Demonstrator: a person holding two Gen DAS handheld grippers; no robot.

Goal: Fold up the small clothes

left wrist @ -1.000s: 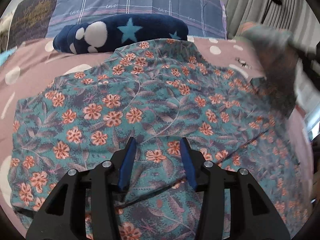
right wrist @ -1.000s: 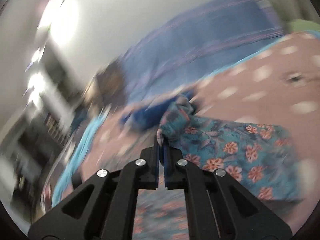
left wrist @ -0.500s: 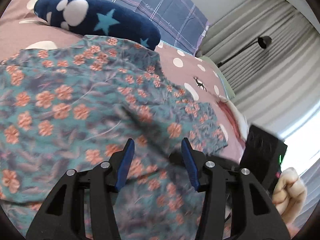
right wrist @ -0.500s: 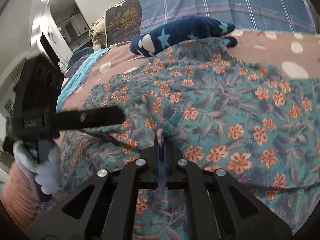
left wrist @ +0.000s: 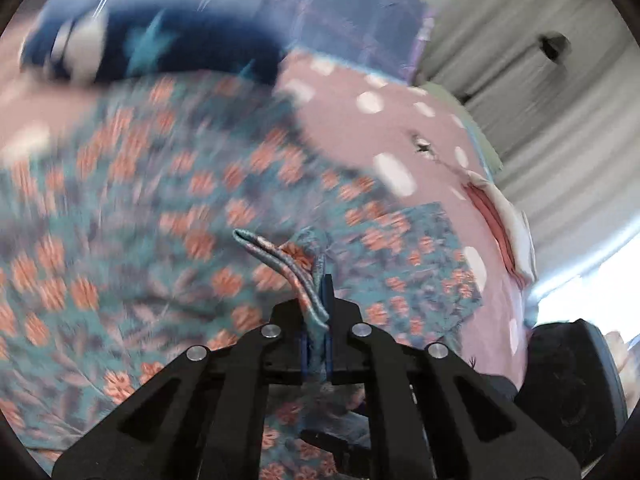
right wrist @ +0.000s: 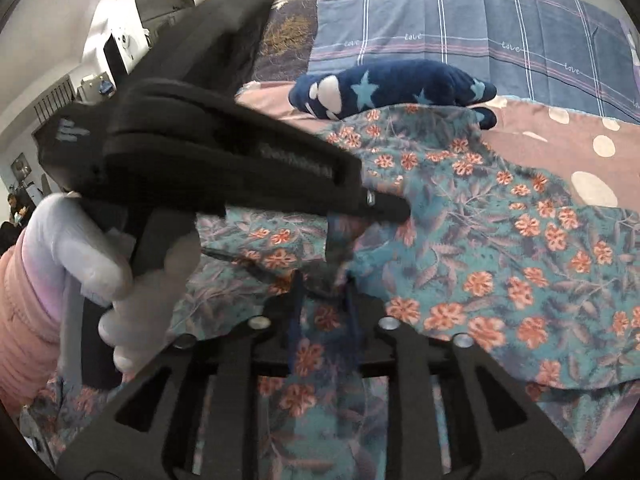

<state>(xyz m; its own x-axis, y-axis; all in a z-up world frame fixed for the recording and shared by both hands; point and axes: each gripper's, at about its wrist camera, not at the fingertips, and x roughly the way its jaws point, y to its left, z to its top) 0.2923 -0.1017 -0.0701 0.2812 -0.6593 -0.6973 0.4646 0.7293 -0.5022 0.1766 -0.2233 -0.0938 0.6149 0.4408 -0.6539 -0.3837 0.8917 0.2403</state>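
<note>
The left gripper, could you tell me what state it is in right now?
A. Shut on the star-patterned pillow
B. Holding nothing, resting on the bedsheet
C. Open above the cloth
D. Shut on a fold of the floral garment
D: in the left wrist view the left gripper has its jaws closed with an edge of the floral garment pinched between them.

I see the floral garment (right wrist: 500,248) spread on the bed (right wrist: 560,140), the star-print cushion (right wrist: 396,88) behind it, and the plaid pillow (right wrist: 500,32) behind that. The left tongs (left wrist: 317,300) sit left of my right tongs (right wrist: 322,292).
</note>
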